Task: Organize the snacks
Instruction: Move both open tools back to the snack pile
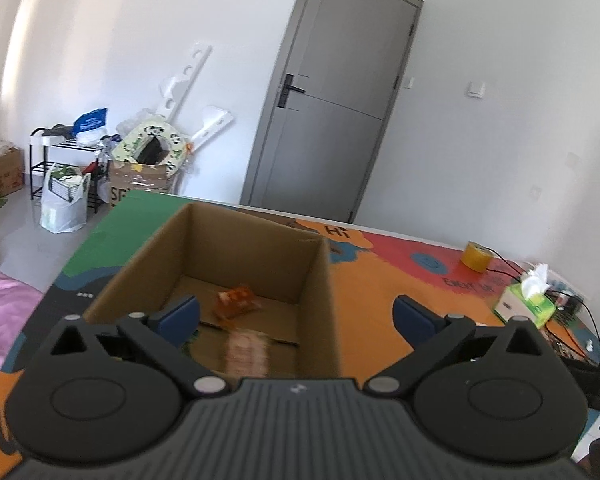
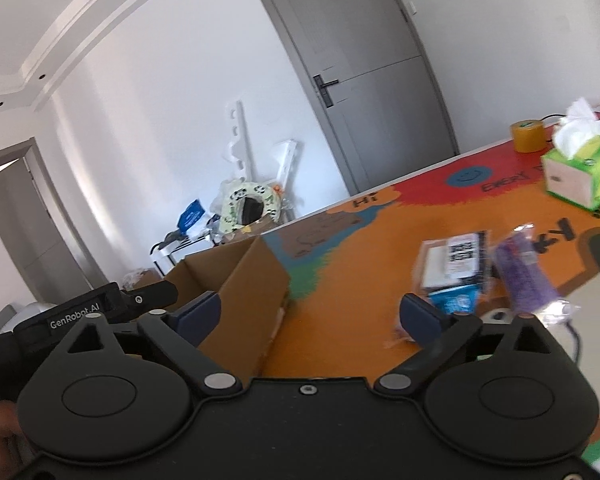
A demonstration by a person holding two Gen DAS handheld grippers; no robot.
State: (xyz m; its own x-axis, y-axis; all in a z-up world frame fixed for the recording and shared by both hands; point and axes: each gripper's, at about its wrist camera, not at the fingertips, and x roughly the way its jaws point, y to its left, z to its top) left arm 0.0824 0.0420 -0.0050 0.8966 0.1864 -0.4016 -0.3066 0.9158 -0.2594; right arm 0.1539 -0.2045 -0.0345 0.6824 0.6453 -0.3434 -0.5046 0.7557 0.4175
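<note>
snack packet (image 1: 236, 301), orange and crinkled, inside cardboard box (image 1: 312, 276).

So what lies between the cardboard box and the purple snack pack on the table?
In the right wrist view, bare orange mat, then a clear packet beside the purple snack pack; cardboard box stands left.

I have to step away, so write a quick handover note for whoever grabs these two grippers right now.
Left gripper: jaws open, empty, above the near edge of the cardboard box.
Right gripper: jaws open, empty, over the mat to the right of the box.
Done: an orange snack packet lies on the box floor; a blurred pale packet shows inside the box below the left jaws.
Left: a purple snack pack, a clear pack with a QR label and a blue packet are on the mat ahead of the right gripper.
Not snacks: tissue box, tape roll.
</note>
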